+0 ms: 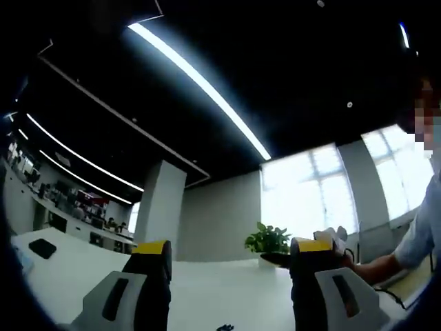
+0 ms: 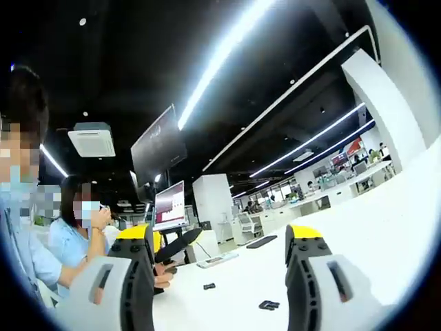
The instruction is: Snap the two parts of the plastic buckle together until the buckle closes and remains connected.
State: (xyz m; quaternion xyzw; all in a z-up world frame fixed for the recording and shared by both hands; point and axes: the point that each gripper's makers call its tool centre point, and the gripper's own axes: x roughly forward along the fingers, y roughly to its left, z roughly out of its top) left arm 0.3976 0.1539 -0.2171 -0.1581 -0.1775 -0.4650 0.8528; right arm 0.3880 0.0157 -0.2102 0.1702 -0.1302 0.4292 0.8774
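Two buckle parts [image 2: 269, 305] [image 2: 209, 285] apart on the table [image 2: 386, 221], keyboard [image 2: 218, 260] behind them.

Right gripper view: white table [image 2: 386, 214] lies open ahead w/ only two small dark buckle pieces [image 2: 269, 305] [image 2: 209, 285] on it, well apart; a keyboard [image 2: 218, 259] and monitors [image 2: 170, 205] crowd the far left edge. A person's forearm [image 2: 83, 270] rests on the left side. Left gripper view: bare tabletop [image 1: 227, 289], potted plant [image 1: 269, 240] far back, sleeve [image 1: 413, 241] at right.
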